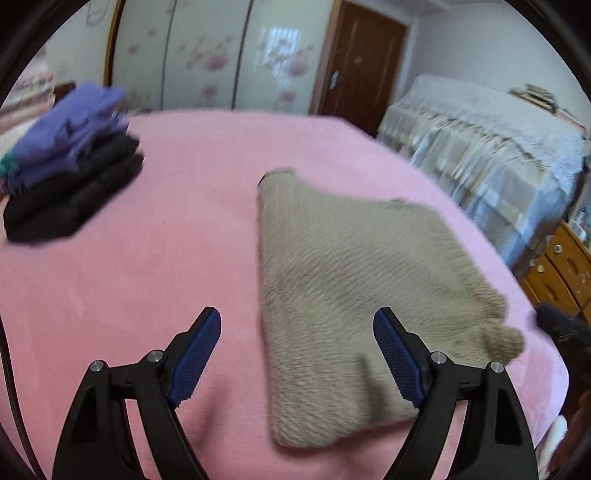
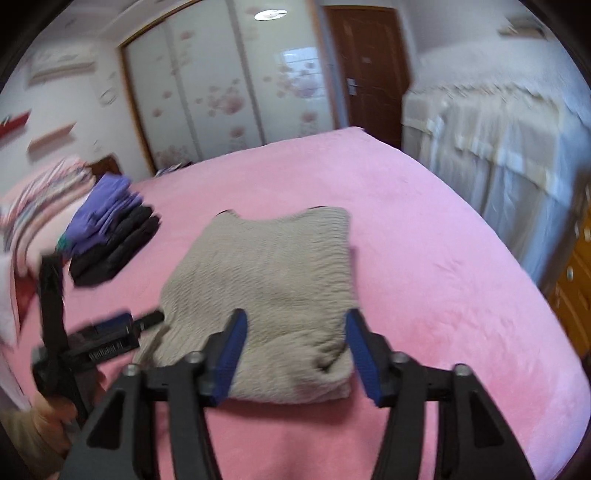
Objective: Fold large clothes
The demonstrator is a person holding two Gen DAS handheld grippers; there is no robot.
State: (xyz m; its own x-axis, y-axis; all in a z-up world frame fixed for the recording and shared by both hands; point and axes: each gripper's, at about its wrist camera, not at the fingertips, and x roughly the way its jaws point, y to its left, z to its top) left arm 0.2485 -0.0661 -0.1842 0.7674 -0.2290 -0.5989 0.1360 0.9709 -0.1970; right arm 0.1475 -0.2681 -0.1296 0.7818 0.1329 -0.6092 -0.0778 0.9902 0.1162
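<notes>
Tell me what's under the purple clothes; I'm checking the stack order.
Folded black clothes lie under the purple clothes, resting on the pink bed. Anything between the layers is covered.

A bedroom. A bed (image 2: pixel 424 240) with a pink cover fills the near and middle ground. At the far wall stands a wardrobe (image 2: pixel 221 85) with pale sliding doors printed with pink flowers, in a wooden frame. To its right is a closed dark brown door (image 2: pixel 365 70). Along the right side stands furniture draped in a pale lacy cloth (image 2: pixel 498 147), and nearer, an orange-brown wooden drawer chest (image 1: pixel 561 266). A round ceiling light (image 2: pixel 269 14) glows above. Small shelves (image 2: pixel 51 142) hang on the left wall.
</notes>
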